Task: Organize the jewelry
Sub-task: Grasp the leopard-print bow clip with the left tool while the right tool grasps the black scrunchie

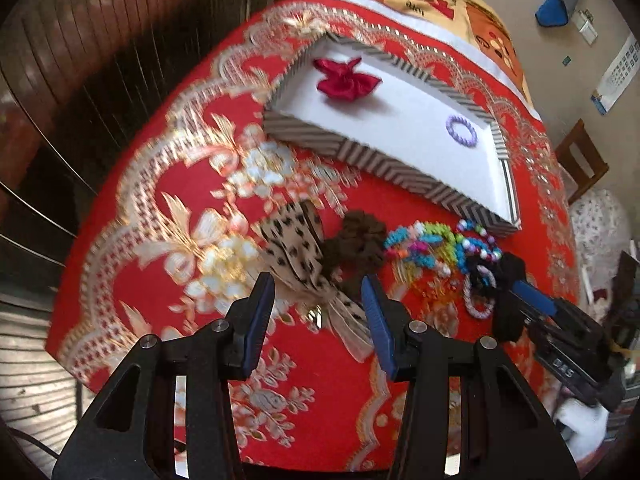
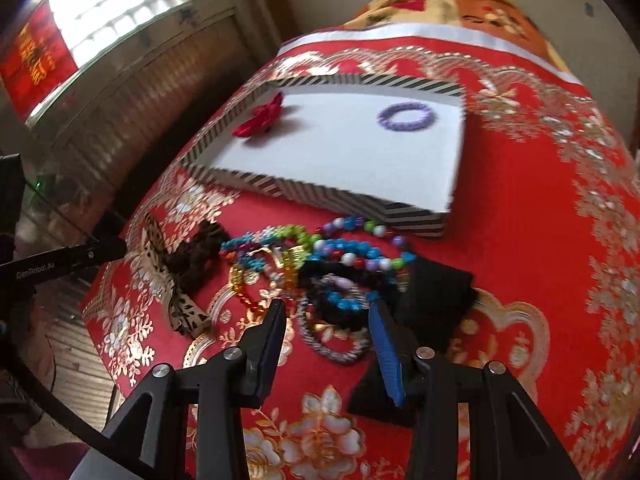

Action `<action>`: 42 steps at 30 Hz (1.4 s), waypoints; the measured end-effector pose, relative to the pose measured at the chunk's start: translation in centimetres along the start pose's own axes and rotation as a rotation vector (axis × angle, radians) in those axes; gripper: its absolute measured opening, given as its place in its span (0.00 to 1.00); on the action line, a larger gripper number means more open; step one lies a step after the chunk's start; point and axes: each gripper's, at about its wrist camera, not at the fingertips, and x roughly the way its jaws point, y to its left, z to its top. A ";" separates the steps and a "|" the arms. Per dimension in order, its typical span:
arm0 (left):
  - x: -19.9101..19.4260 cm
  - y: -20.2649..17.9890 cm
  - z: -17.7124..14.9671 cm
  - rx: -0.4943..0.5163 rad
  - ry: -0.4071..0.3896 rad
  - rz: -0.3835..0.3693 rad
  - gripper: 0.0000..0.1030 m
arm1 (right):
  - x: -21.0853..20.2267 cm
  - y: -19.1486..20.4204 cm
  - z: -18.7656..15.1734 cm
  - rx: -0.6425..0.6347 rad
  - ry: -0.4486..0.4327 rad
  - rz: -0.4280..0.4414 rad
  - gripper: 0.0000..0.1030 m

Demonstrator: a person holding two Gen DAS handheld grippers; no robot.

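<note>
red and gold cloth covers the counter [image 1: 132, 240], where a striped tray [image 1: 384, 168] already holds a red bow [image 1: 346, 82] and a purple ring [image 1: 461, 131]. sorting looks partly done. left gripper [image 1: 318, 300] hangs with jaws spread over the spotted bow [image 1: 296, 248]; right gripper [image 2: 330, 332] has jaws spread around a black band [image 2: 340, 312] in the bead pile [image 2: 320, 256]. next comes closing on one piece only. blur and tangling hide which strand is which.
</note>
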 end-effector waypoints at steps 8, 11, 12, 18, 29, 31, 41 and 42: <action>2.2 0.4 0.0 -0.058 0.041 -0.018 0.49 | 1.8 0.1 0.5 -0.033 0.027 0.020 0.39; 3.0 0.8 0.2 -0.082 0.049 -0.014 0.51 | 2.1 0.2 0.7 -0.039 0.027 0.022 0.39; 3.4 0.7 0.3 -0.083 0.048 -0.005 0.51 | 2.3 0.1 0.8 -0.038 0.029 0.022 0.39; 5.0 0.7 0.3 -0.071 0.065 0.033 0.51 | 3.1 0.7 1.2 -0.065 0.049 0.028 0.35; 5.0 1.3 0.6 -0.048 0.047 0.001 0.14 | 2.7 0.3 1.3 -0.037 0.025 0.073 0.06; 4.4 1.6 0.7 -0.048 0.041 -0.006 0.12 | 1.4 -0.3 1.5 -0.012 0.000 0.095 0.05; 0.1 1.1 1.2 -0.026 -0.020 -0.051 0.08 | -4.5 -2.1 2.4 0.083 -0.136 0.172 0.05; -0.4 1.0 1.3 -0.021 -0.030 -0.054 0.08 | -4.9 -2.2 2.4 0.087 -0.144 0.174 0.05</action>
